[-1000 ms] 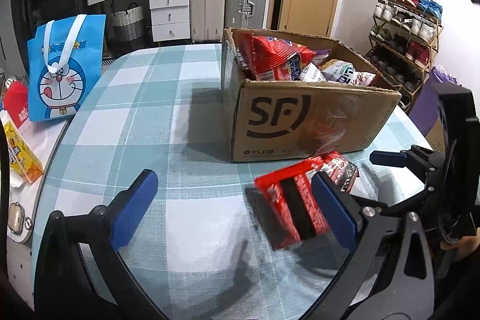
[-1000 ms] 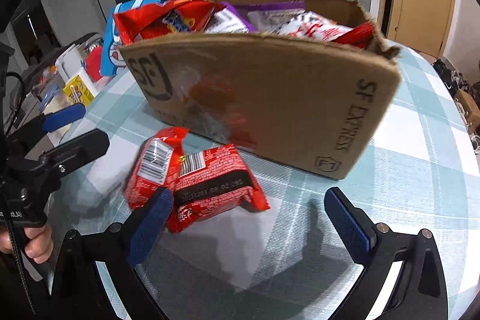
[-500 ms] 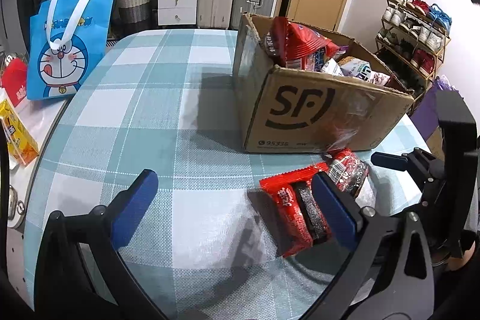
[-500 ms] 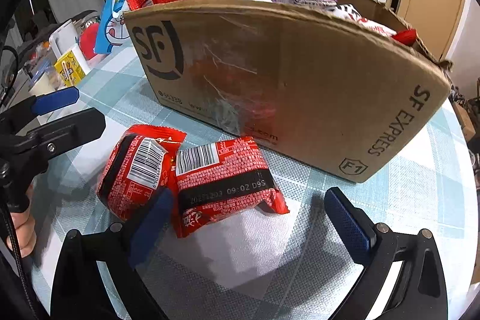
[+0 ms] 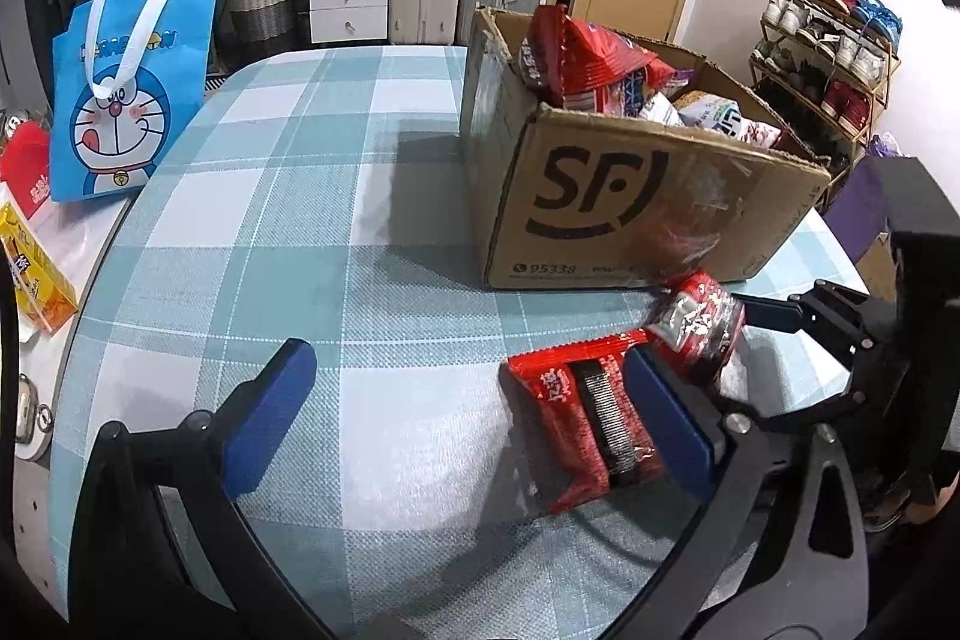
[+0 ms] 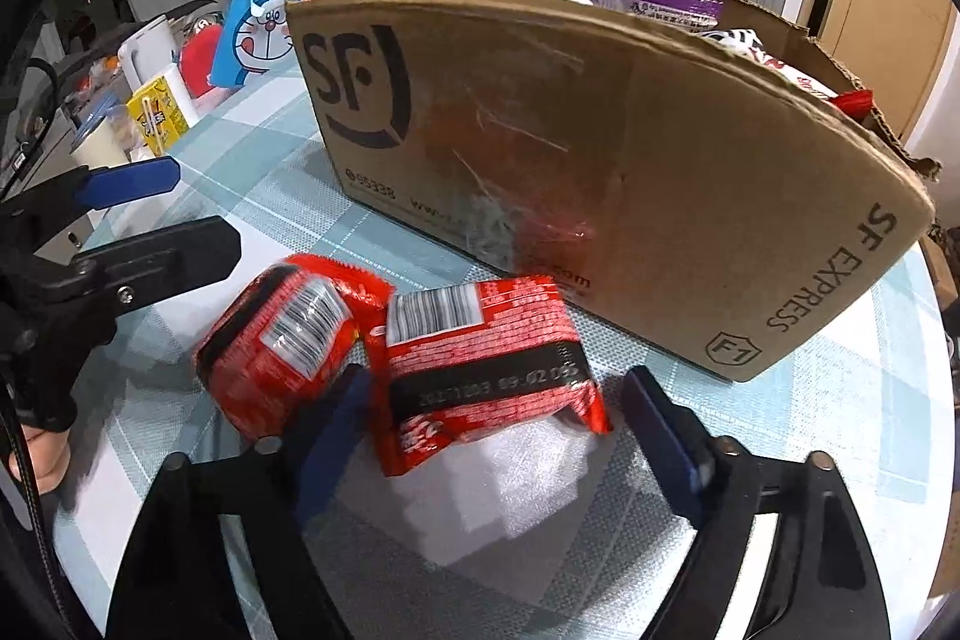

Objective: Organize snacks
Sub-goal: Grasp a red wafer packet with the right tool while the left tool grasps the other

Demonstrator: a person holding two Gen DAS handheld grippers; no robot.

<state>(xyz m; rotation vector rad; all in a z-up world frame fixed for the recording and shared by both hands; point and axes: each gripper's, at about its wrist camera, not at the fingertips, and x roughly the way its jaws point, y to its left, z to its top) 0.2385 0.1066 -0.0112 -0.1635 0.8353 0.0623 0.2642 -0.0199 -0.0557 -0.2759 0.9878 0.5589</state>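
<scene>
Two red snack packets lie on the checked tablecloth in front of a brown SF cardboard box (image 5: 630,196) (image 6: 600,172) full of snacks. In the right wrist view one packet (image 6: 480,358) lies between the open jaws of my right gripper (image 6: 498,418), and the other packet (image 6: 282,346) sits just left of the left finger. In the left wrist view my left gripper (image 5: 468,400) is open and empty; one packet (image 5: 588,418) lies by its right finger, and the other (image 5: 699,328) sits beyond, near my right gripper's fingers (image 5: 774,313).
A blue Doraemon bag (image 5: 129,88) stands at the table's far left edge, with a yellow box (image 5: 36,274) and clutter on a counter beside it. Suitcases, drawers, a door and a shoe rack (image 5: 828,58) are behind the table (image 5: 288,232).
My right gripper has moved in toward the packets and narrowed around the right-hand one. The left gripper has drawn back a little; the box looks closer in the right wrist view.
</scene>
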